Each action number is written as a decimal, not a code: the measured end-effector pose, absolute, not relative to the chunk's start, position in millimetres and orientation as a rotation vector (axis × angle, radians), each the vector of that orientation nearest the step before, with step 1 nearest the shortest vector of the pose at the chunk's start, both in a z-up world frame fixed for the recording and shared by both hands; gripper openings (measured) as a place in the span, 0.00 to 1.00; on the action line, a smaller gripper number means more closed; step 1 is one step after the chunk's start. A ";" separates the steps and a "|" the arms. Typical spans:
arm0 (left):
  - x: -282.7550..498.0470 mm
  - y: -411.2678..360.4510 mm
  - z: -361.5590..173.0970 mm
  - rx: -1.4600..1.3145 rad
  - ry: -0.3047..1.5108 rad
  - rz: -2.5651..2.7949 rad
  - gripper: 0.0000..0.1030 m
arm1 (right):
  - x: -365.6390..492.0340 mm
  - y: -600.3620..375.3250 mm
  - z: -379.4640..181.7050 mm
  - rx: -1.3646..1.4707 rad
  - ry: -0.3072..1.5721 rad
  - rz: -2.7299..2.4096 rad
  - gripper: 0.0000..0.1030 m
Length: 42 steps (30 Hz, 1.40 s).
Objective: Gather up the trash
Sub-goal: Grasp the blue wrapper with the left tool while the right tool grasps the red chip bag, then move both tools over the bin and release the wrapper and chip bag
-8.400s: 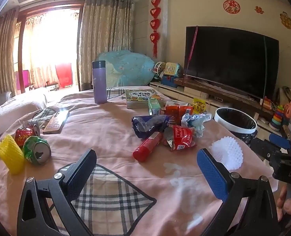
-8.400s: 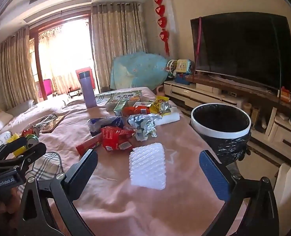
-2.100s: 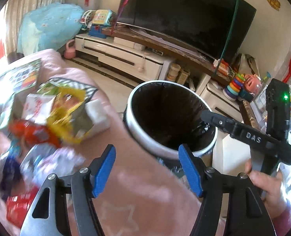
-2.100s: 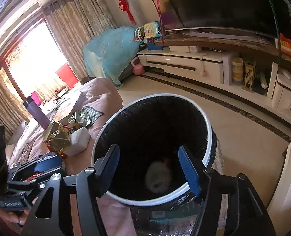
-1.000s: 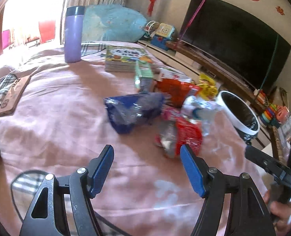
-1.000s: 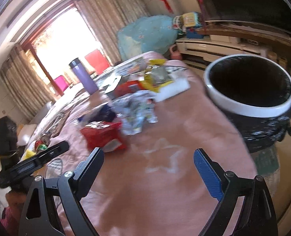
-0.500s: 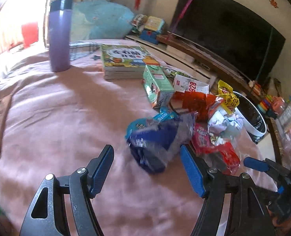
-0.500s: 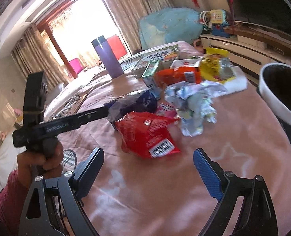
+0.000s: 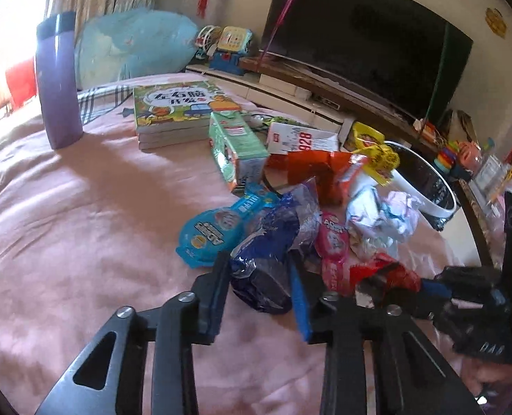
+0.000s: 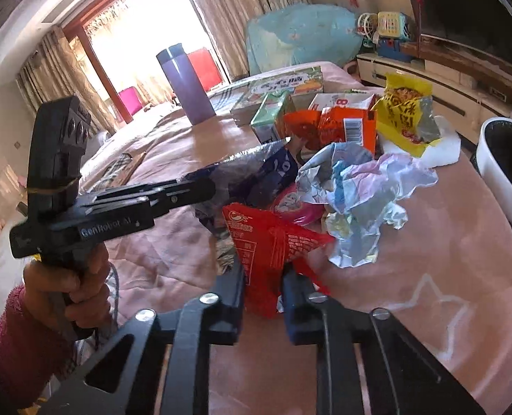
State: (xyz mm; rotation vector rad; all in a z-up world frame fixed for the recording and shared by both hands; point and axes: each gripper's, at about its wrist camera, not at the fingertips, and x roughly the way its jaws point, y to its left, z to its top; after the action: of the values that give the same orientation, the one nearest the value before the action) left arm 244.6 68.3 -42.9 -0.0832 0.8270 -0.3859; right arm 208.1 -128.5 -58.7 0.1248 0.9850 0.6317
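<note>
on a pink-covered table, with the lined bin at three o'clock of the litter heap, the pickup step is seen under way: the left gripper, jaws just drawn in, is clamped on a blue foil wrapper, the right gripper likewise on a red snack packet. a lift clear and a carry to the bin are judged next.

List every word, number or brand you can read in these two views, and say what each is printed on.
"928": white carton behind the orange wrapper.
"GenRobot.AI": side of the left gripper, seen from the right wrist camera.
"DAS", partly shadowed: body of the right gripper, seen from the left wrist camera.
Chinese print on the book, yellow packet, red packet and blue wrapper: too blurred to read.
</note>
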 end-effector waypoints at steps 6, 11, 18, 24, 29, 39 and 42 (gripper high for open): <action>205.6 64.6 -31.5 -0.091 0.790 -0.364 0.25 | 191.5 -147.3 -41.0 0.157 0.954 0.651 0.15; 176.8 72.3 -20.1 -0.171 0.750 -0.327 0.25 | 179.7 -163.0 -29.5 0.182 0.934 0.649 0.15; 146.6 57.2 1.0 -0.202 0.704 -0.373 0.25 | 168.0 -192.9 -19.1 0.206 0.896 0.599 0.15; 141.4 27.9 9.7 -0.191 0.706 -0.449 0.25 | 165.1 -233.9 -16.7 0.240 0.875 0.517 0.15; 153.7 -3.7 9.6 -0.172 0.726 -0.486 0.25 | 166.7 -274.4 -16.2 0.269 0.858 0.440 0.15; 193.6 -71.1 7.0 -0.159 0.788 -0.499 0.25 | 188.9 -339.8 -19.9 0.319 0.839 0.323 0.15; 205.1 -86.5 7.2 -0.152 0.787 -0.496 0.25 | 201.3 -353.2 -21.3 0.328 0.840 0.299 0.15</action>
State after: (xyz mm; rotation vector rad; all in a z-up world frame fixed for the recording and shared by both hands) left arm 205.1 -86.5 7.2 -0.1520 0.7871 -0.4961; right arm 201.3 -353.2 -21.3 0.3284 0.8401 0.2994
